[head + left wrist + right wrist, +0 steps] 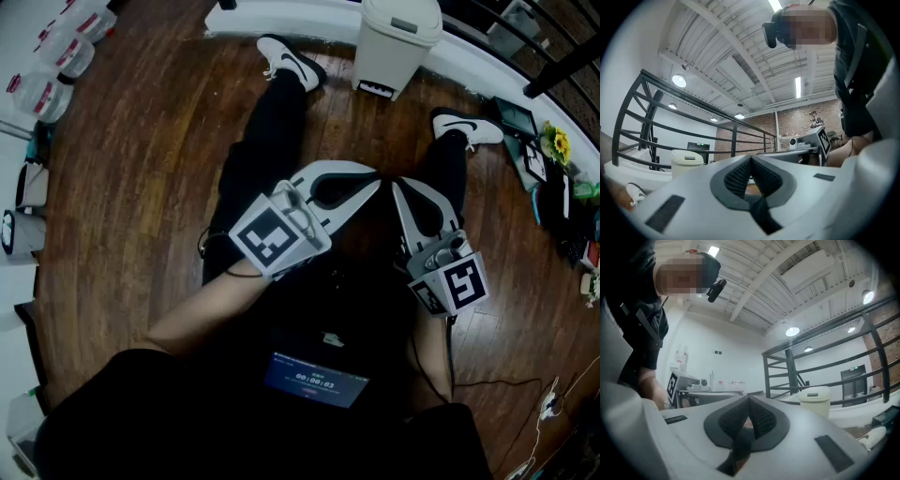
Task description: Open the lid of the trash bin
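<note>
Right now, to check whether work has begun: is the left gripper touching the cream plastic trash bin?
Apart. The head view shows the left gripper near the person's lap, with brown wooden floor between it and the cream plastic trash bin.

Industrial loft-type lab or studio, not a home. Exposed ceiling beams [726, 42], strip light [798, 87], round lamps [678, 80], brick wall [797, 119], black metal railing [693, 110], dark wood floor [141, 187]. Tabletop [712, 393] with equipment along a white wall [726, 357].
</note>
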`<state>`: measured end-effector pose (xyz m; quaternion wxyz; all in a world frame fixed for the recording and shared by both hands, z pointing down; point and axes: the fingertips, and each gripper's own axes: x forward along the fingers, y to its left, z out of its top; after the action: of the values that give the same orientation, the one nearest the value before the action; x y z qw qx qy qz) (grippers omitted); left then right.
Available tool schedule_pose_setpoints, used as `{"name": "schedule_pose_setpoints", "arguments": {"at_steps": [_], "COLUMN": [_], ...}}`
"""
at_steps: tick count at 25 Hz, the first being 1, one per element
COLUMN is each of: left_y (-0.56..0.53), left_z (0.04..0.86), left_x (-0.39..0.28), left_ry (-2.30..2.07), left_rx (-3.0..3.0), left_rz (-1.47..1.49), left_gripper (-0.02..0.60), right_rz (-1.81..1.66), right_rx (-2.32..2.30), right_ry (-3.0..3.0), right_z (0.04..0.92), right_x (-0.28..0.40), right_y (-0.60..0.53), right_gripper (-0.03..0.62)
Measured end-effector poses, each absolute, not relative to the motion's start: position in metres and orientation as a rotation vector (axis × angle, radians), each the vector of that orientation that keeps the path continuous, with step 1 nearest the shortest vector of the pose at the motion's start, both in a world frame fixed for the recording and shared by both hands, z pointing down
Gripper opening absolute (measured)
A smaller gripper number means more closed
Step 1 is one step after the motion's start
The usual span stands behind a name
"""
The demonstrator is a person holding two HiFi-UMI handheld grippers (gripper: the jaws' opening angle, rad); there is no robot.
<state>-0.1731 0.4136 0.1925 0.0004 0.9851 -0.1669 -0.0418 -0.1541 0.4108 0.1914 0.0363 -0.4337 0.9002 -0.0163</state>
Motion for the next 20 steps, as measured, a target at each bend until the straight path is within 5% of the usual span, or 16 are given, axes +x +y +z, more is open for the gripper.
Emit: {"name": "schedule_pose_setpoints", "arguments": {"at_steps": [20], "left_y": [0.342], "left_z": [0.196], "left_x": [-0.158], "left_ry": [-0.497], "left_rx": [3.049], "left_rz": [-0.041], "left_gripper": [0.035], "right_rz": [-0.088], "right_rx": [-1.419], "right_ry": [2.741], "right_z": [0.186], "right_x": [-0.137], "right_y": [0.342], "right_gripper": [0.021]}}
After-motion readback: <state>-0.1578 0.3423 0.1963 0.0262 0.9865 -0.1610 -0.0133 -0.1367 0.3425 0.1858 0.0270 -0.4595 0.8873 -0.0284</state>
